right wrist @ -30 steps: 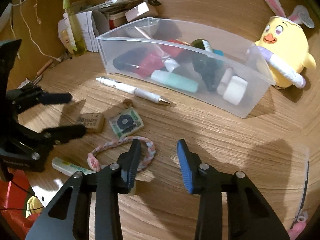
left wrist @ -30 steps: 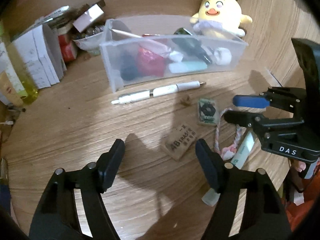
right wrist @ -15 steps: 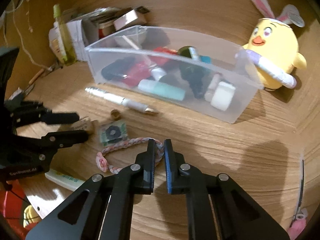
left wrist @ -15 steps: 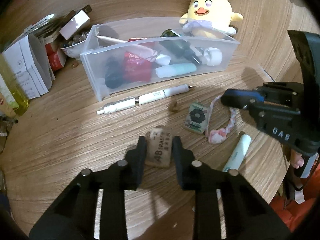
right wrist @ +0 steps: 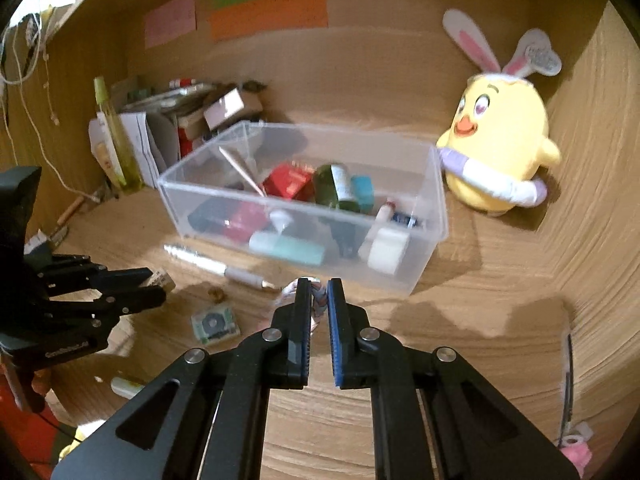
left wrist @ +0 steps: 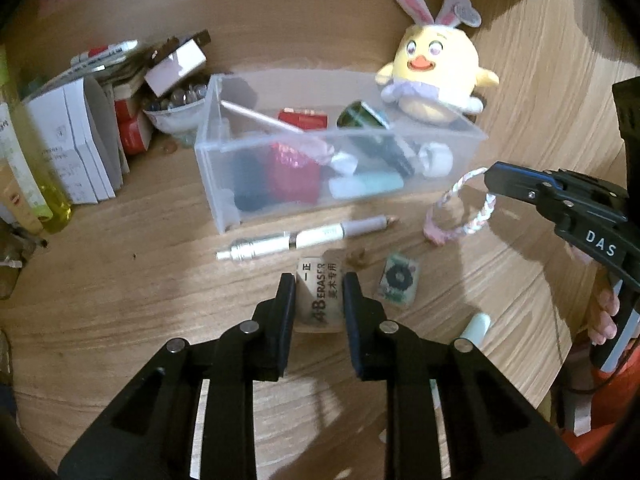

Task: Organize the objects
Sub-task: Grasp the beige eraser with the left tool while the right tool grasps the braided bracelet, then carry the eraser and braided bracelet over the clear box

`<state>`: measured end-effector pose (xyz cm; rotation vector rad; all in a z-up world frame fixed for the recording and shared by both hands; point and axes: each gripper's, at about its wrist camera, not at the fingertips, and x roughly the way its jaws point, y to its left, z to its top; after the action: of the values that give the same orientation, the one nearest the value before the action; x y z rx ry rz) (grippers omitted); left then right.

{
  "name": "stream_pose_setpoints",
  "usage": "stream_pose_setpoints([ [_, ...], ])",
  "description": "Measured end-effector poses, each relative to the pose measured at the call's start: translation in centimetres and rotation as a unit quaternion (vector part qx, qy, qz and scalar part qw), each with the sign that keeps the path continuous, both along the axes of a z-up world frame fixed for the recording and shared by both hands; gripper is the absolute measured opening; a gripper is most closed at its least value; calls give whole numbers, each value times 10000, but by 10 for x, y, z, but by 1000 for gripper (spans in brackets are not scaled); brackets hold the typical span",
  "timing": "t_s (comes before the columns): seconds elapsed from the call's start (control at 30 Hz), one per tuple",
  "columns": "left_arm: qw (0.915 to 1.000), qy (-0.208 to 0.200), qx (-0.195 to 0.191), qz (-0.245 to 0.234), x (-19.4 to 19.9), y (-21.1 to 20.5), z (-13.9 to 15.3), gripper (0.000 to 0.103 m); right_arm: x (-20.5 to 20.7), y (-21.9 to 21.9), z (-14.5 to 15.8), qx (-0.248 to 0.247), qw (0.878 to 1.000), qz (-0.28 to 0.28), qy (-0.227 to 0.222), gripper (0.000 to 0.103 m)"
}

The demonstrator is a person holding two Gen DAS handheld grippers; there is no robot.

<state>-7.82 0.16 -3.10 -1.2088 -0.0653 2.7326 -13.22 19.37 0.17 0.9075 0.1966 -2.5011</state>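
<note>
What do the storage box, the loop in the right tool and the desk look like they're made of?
Storage box: clear, slightly frosted plastic; contents show through.
Loop: braided pastel cord, probably fabric; twisted strands, hangs limp.
Desk: wood-grain surface, faint sheen; maybe laminate.

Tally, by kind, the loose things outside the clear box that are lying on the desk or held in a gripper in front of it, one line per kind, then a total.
Erasers: 1, eraser in the left gripper
Braided bracelets: 1, bracelet hanging from the right gripper
Pens: 1, pen
Small square packets: 1, packet
Small tubes: 1, tube
Total: 5
</note>
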Motion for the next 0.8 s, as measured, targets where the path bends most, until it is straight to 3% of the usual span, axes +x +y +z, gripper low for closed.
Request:
stream_pose_setpoints([
  [0.37,9985,439,294,138,-13,-2,32,23,-1,10,43,-368,9982,-26,474,7],
  [0.8,9960,834,279,185,-38,-1,64,23,-17,-3,77,-491,9934,123,1031,7],
])
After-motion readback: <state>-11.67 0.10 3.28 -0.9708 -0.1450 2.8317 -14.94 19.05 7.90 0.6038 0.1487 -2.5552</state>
